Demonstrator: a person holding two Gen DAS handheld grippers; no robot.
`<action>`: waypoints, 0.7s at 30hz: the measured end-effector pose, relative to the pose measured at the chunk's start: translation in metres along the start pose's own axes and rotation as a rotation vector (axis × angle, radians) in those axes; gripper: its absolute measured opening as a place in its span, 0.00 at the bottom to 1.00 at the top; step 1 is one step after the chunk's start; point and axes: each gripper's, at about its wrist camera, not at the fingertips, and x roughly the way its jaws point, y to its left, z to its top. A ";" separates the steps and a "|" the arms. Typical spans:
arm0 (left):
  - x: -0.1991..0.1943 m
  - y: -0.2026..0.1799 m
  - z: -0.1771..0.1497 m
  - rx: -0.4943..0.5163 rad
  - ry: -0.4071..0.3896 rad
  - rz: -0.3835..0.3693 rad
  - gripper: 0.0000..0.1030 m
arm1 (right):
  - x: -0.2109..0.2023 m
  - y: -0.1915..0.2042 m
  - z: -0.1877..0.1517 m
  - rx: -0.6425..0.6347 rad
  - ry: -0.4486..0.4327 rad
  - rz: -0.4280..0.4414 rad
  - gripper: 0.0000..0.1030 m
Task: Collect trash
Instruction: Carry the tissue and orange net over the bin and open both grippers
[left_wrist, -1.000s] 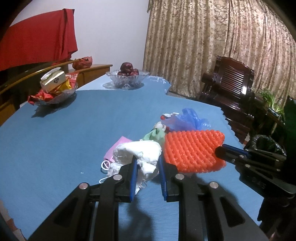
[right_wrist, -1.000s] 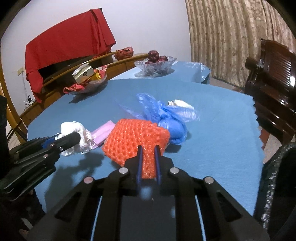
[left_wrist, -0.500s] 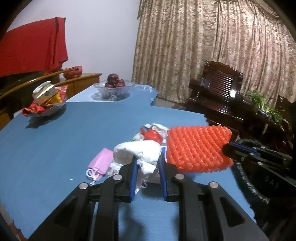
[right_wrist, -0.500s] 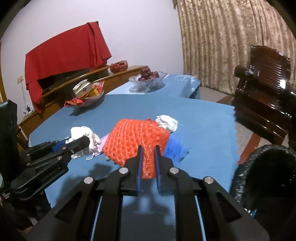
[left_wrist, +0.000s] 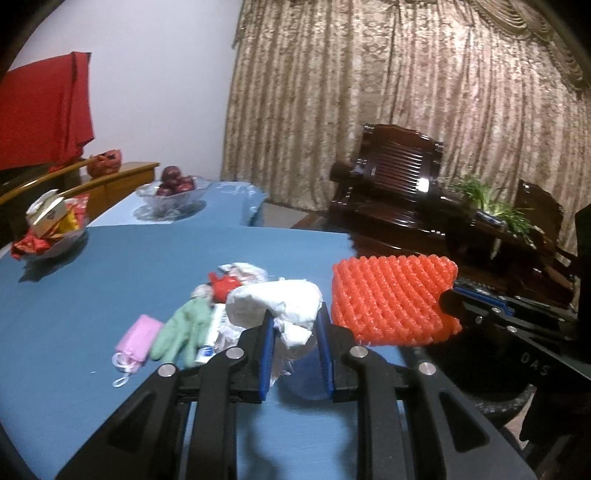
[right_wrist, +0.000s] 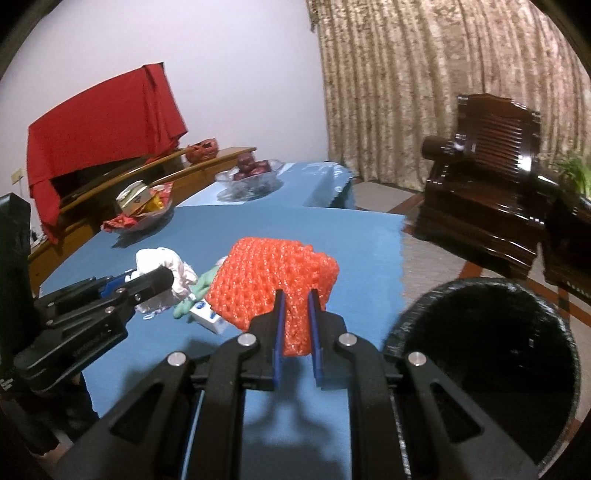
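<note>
My left gripper (left_wrist: 295, 325) is shut on a crumpled white tissue wad (left_wrist: 273, 306), held above the blue table (left_wrist: 110, 273). My right gripper (right_wrist: 295, 306) is shut on an orange foam fruit net (right_wrist: 273, 273), lifted near the table's right edge; the net also shows in the left wrist view (left_wrist: 391, 299). The left gripper (right_wrist: 147, 284) and its tissue (right_wrist: 162, 262) show in the right wrist view. On the table lie a pink mask (left_wrist: 136, 336), a green glove (left_wrist: 181, 332), a small white box (right_wrist: 207, 314) and red-and-white scraps (left_wrist: 232, 277). A black-lined trash bin (right_wrist: 491, 354) stands off the table at right.
A glass bowl of red fruit (left_wrist: 171, 188) and a dish of snacks (left_wrist: 48, 229) stand at the table's far side. A dark wooden armchair (left_wrist: 399, 195) and a plant (left_wrist: 495, 206) are beyond the table's right edge. A red cloth (right_wrist: 99, 125) hangs at back left.
Both grippers have lifted and moved right toward the table edge with the tissue and the orange net. The bin has come into full view. The glove and small box are now uncovered.
</note>
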 end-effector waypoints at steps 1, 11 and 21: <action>0.001 -0.005 0.002 0.005 -0.001 -0.012 0.21 | -0.003 -0.004 -0.001 0.004 -0.002 -0.009 0.11; 0.020 -0.070 0.009 0.052 0.004 -0.141 0.21 | -0.044 -0.060 -0.016 0.051 -0.011 -0.157 0.11; 0.044 -0.132 0.010 0.121 0.026 -0.247 0.21 | -0.068 -0.115 -0.038 0.106 -0.001 -0.280 0.11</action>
